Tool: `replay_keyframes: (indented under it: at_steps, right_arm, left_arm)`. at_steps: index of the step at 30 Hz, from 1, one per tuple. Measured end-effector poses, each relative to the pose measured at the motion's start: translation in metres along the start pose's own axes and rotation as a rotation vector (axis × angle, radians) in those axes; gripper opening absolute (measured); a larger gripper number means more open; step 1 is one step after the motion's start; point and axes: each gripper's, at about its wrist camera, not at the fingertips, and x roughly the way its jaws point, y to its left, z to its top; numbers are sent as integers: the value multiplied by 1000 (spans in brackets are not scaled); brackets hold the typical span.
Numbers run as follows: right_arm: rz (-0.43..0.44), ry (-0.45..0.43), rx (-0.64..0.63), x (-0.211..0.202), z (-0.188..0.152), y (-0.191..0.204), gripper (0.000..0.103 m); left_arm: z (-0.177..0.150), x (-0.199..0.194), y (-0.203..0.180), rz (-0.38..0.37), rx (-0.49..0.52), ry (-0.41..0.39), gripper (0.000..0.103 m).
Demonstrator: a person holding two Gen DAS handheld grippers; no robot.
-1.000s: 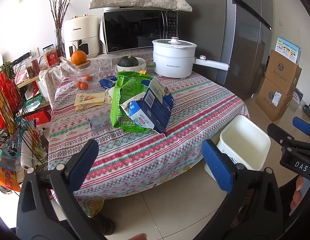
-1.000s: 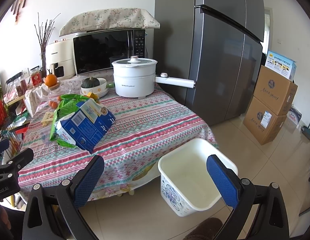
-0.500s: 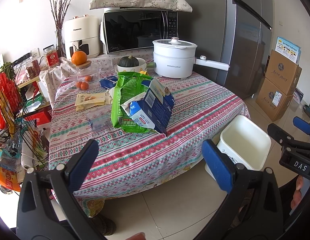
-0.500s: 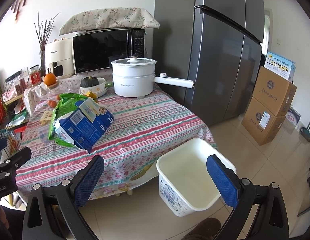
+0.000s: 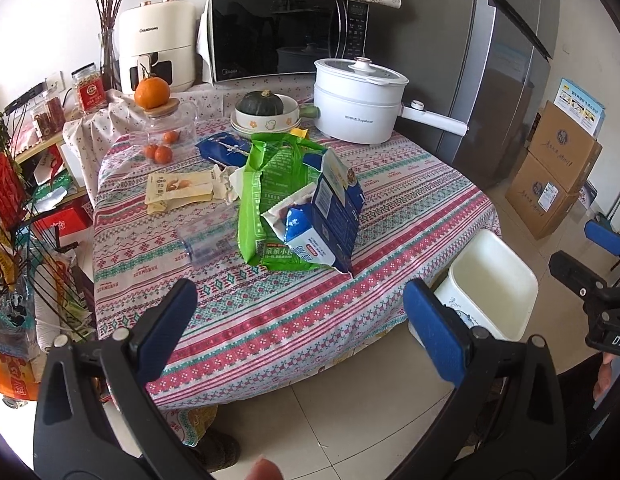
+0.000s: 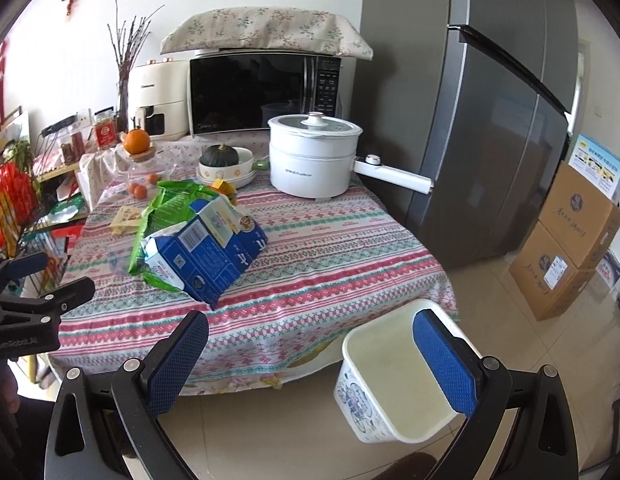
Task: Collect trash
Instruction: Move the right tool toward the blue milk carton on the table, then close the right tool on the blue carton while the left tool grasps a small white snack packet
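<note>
Almost nothing has moved since a second ago: the right tool (image 6: 310,354) has crept slightly toward the desk (image 5: 410,200), while the left tool (image 5: 299,316) hangs as it did. Both are spread wide and hold nothing, each stopped short of the desk's near edge. Ahead of the left tool's fingers, well apart from them, lies the torn blue carton (image 5: 326,220), resting on the green bag (image 5: 265,196); beyond and to the left of these sit the yellow wrapper (image 5: 177,190) and a clear plastic cup (image 5: 207,238) on its side. From the right tool the carton lies ahead and to the left. The white bin (image 6: 394,380) stands on the floor just beside the desk, under the right tool's right finger (image 6: 444,360), and right of the left tool
</note>
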Motion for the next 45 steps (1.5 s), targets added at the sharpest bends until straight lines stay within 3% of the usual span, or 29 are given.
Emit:
replay_keyframes:
  at_steps: [2, 6, 8, 12, 14, 21, 29, 32, 43, 45]
  right_arm:
    - [23, 36, -30, 13, 14, 9, 103]
    - [112, 118, -13, 46, 40, 23, 103]
    - [165, 169, 19, 69, 49, 32, 103]
    - [231, 251, 67, 120, 62, 52, 102]
    - [248, 281, 97, 145, 66, 57, 102]
    - [318, 332, 279, 211, 90, 65, 90]
    - [328, 361, 330, 262, 98, 94, 70]
    - [336, 382, 350, 273, 93, 90, 57]
    - [292, 340, 353, 233, 86, 31, 54]
    - [279, 351, 360, 228, 80, 17, 48]
  left_arm:
    - [10, 7, 13, 5, -15, 17, 102]
    - [19, 25, 41, -56, -63, 55, 102]
    - [16, 36, 55, -83, -108, 62, 102]
    - [5, 63, 71, -110, -179, 149, 102]
    - [1, 70, 75, -97, -190, 168, 102]
    - [0, 80, 84, -99, -214, 194, 101]
    - [3, 88, 82, -103, -206, 206, 98]
    - [4, 91, 78, -104, -194, 209, 96]
    - [6, 113, 46, -209, -160, 247, 75]
    - [3, 120, 36, -219, -124, 258, 73]
